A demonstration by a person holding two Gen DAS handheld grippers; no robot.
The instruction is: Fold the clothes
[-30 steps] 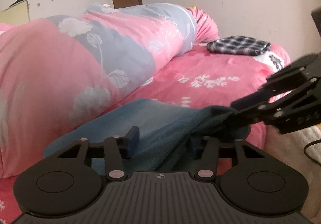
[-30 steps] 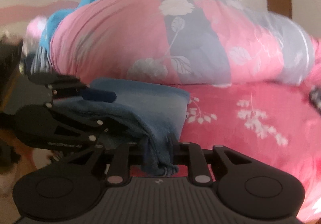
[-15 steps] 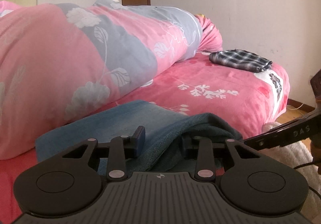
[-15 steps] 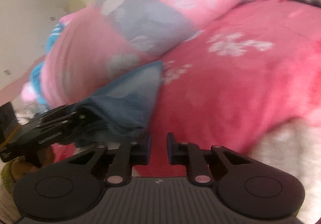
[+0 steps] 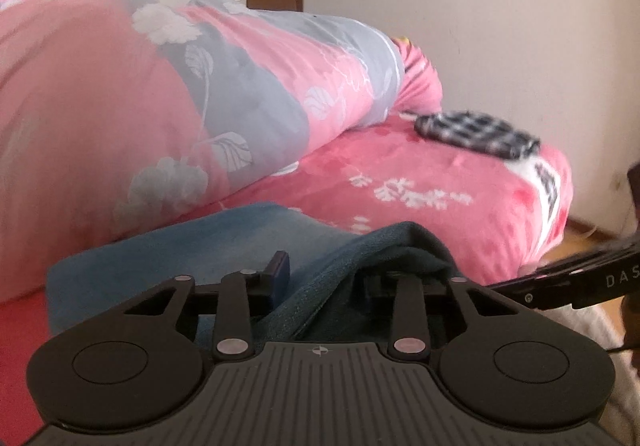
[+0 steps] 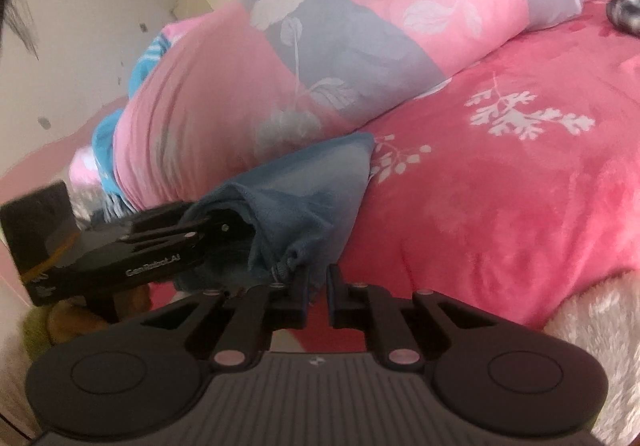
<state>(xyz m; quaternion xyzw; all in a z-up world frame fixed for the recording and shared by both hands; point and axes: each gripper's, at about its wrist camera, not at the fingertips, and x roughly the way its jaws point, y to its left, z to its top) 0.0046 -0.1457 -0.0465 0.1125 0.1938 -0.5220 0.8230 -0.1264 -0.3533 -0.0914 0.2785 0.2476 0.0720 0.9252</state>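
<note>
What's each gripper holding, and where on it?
Left gripper, jaws just closing: blue fleece garment, by its bunched folded edge. Right gripper, also just closing: nothing between, hem beside it.

blue fleece garment [image 6: 304,198], bunched and partly folded, near edge of pink floral bed [image 6: 500,206]

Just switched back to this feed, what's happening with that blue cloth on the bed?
A person is working two handheld grippers on a blue fleece garment lying folded at the edge of the pink floral bed cover. The left gripper has just been closing its jaws on a bunched fold of the garment, which sits between them. The right gripper has also just been closing, down to a narrow gap with nothing between; the garment's hem lies just past its fingertips.
</note>
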